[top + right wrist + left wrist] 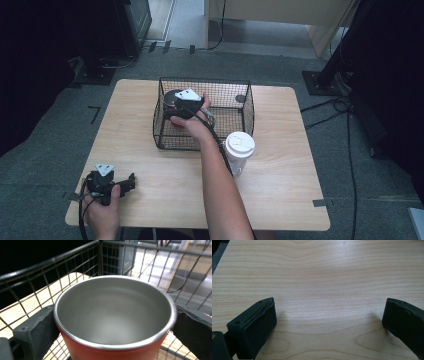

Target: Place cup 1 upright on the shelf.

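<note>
So the right tool (176, 106) is down inside the black wire basket (248, 107), at its left end, and its jaws are clamped on either side of a red metal cup (113, 315) with a bare steel inside. In the right gripper view you can see both black jaws pressed against the cup's outer wall just under the rim, cup upright and empty. My guess is the grip sits high like that because the basket walls are tall, so the hand has to come in over the top edge and can't get at the cup from the side.

The left tool (122, 184) is parked at the near left corner of the counter (280, 190), lying low on the wood with its jaws spread wide and nothing between them, just wood grain in the left gripper view. Looks like it's simply kept out of the way while the right one works.

Other stuff: a white paper coffee cup with a lid (239, 150) stands just outside the near right corner of the basket, right beside the person's forearm and the trailing cable. That's the thing I'd worry about, since pulling the arm back could easily knock it over. The wire walls close around the red cup also mean any move with it has to go up first, I think
</note>
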Demonstrator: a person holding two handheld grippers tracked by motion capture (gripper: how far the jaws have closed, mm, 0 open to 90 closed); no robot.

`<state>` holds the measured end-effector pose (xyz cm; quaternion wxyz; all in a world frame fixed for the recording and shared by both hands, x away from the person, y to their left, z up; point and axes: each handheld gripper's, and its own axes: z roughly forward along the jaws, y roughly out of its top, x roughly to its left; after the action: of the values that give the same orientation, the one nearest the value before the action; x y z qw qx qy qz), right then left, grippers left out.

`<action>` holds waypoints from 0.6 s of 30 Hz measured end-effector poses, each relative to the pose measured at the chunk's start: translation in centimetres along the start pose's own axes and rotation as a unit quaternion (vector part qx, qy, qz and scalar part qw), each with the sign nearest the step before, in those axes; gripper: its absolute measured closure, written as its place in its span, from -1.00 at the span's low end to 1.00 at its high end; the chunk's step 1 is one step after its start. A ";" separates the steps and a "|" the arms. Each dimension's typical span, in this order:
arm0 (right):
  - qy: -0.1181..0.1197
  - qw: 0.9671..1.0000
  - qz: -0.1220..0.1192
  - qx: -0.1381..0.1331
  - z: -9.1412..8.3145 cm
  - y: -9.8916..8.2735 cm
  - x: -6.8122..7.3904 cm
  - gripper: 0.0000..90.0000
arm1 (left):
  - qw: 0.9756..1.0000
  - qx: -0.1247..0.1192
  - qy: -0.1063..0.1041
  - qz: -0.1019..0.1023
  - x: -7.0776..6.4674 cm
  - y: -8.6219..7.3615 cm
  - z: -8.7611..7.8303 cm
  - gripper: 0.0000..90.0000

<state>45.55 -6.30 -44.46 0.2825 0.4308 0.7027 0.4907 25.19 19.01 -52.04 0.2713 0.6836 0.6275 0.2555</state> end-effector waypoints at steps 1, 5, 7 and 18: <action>0.001 1.000 -0.003 -0.003 -0.1 0.1 -0.1 -1.00 | 1.000 0.000 0.000 0.000 0.0 0.0 0.0 -1.00; 0.013 1.000 -0.011 -0.017 -0.7 0.6 -0.3 -1.00 | 1.000 0.000 0.000 0.000 0.0 0.0 0.0 -1.00; 0.009 1.000 -0.013 -0.028 -1.0 0.9 -0.4 -1.00 | 1.000 0.000 0.000 0.000 0.0 0.0 0.0 -1.00; 0.000 0.997 -0.002 -0.076 -3.6 3.0 -0.3 -1.00 | 1.000 -0.001 0.000 -0.001 0.0 0.0 0.0 -1.00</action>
<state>43.76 -7.74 -40.40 0.3155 0.4067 0.6642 0.5422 25.20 19.00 -52.05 0.2722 0.6827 0.6279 0.2560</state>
